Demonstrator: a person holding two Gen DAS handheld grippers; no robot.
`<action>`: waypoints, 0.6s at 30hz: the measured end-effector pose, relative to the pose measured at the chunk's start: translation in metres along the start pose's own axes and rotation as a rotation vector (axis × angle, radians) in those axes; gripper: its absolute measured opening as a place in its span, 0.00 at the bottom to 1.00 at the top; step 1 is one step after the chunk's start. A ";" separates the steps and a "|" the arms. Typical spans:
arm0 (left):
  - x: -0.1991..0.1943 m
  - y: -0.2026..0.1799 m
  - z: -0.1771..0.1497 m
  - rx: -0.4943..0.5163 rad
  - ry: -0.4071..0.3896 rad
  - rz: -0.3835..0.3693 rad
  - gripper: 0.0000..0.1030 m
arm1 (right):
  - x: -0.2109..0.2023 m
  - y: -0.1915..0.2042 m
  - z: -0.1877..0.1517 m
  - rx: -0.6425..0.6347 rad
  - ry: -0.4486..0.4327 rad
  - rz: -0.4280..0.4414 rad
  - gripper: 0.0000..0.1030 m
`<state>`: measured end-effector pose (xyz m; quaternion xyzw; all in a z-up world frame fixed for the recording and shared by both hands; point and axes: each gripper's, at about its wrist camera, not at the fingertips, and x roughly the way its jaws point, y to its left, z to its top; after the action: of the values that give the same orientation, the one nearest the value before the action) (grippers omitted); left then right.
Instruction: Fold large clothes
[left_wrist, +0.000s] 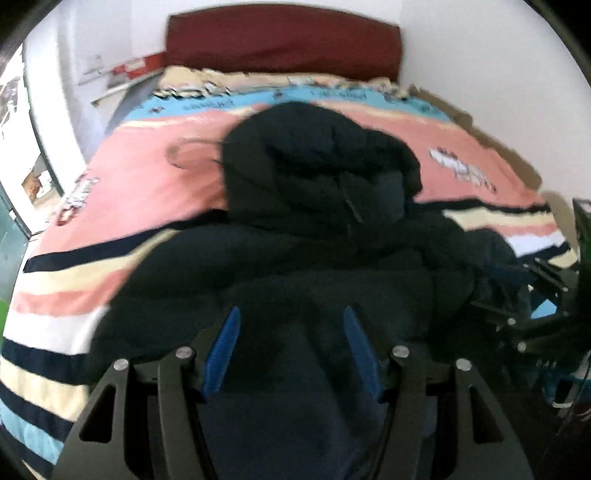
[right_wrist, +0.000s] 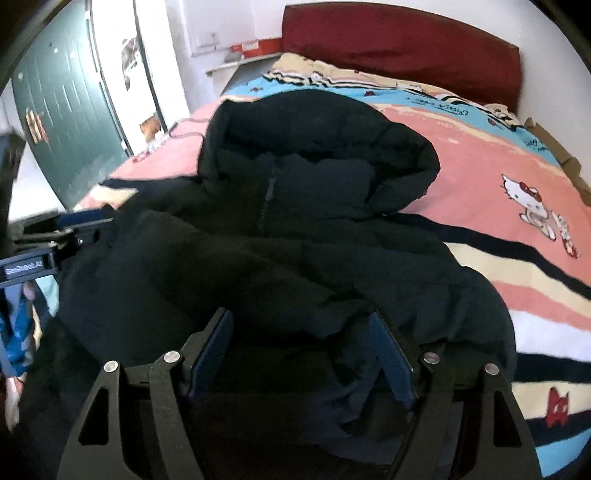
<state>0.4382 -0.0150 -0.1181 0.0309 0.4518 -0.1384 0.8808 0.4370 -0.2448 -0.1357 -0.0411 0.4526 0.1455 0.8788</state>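
Note:
A large black hooded puffer jacket (left_wrist: 317, 206) lies bunched on the bed, hood toward the headboard; it also shows in the right wrist view (right_wrist: 295, 229). My left gripper (left_wrist: 291, 325) is open, its blue pads (left_wrist: 221, 350) spread just over the jacket's near hem, with fabric between the fingers. My right gripper (right_wrist: 301, 332) is open too, blue pads (right_wrist: 391, 358) either side of a fold of the jacket's lower edge. The right gripper's body shows at the right edge of the left wrist view (left_wrist: 532, 310); the left gripper's body shows at the left edge of the right wrist view (right_wrist: 55, 240).
The bed has a pink, blue and striped cartoon cover (right_wrist: 517, 184) and a dark red headboard (left_wrist: 284, 40). A green door (right_wrist: 62, 110) stands left of the bed. White walls close in behind and on the right.

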 end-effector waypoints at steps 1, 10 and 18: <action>0.015 -0.005 -0.001 0.002 0.035 -0.002 0.56 | 0.006 -0.002 -0.001 -0.006 0.015 -0.004 0.72; 0.064 -0.022 -0.028 0.061 0.054 0.057 0.60 | 0.055 -0.010 -0.023 -0.031 0.083 -0.047 0.74; 0.045 -0.024 -0.024 0.046 0.037 0.069 0.60 | 0.063 -0.009 -0.024 -0.067 0.116 -0.088 0.73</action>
<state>0.4377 -0.0431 -0.1669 0.0694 0.4633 -0.1177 0.8756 0.4550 -0.2443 -0.2014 -0.0986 0.4953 0.1193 0.8548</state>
